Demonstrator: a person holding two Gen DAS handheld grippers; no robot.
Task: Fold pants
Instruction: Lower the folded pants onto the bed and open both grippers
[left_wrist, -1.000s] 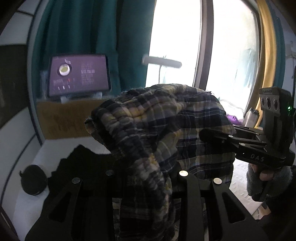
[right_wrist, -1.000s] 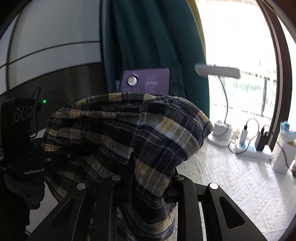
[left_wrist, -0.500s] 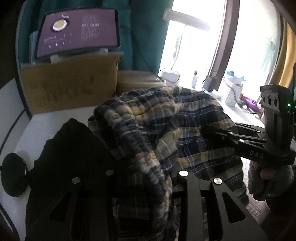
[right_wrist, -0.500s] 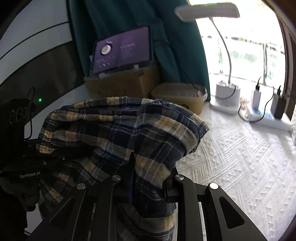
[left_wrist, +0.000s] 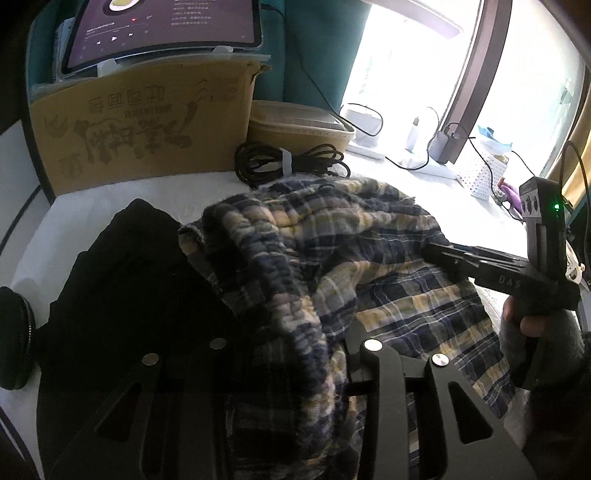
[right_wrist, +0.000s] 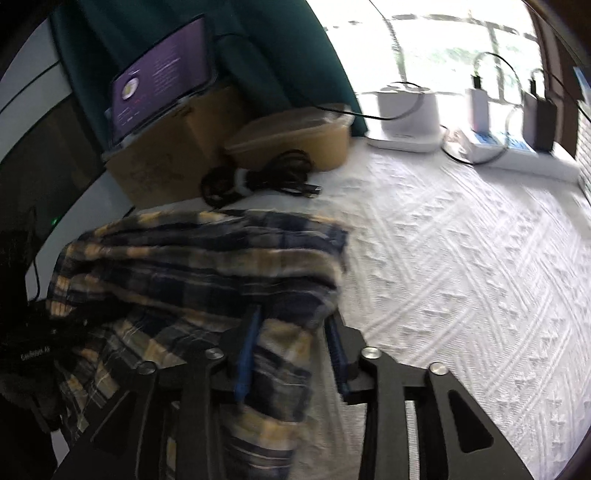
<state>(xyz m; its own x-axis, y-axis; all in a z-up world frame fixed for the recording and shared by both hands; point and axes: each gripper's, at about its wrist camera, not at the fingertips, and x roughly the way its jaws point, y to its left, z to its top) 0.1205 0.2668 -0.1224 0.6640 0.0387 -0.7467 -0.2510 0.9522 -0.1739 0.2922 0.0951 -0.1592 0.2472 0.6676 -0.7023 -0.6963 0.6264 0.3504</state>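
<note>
Lowering the plaid pants (left_wrist: 332, 258) onto the white bedspread (right_wrist: 480, 277), I am letting go: both sets of jaws have just been opening. At the bottom of the right view my right gripper (right_wrist: 291, 354) stands apart, blue pads showing, cloth slack between them. My left gripper (left_wrist: 291, 354) has bunched fabric between its jaws; whether it pinches I cannot tell. Next I should smooth and fold the heap. Farther back, upper left, sit a cable coil (left_wrist: 288, 164) and cardboard box (left_wrist: 147, 122). Blur hides the pants' edges.
</note>
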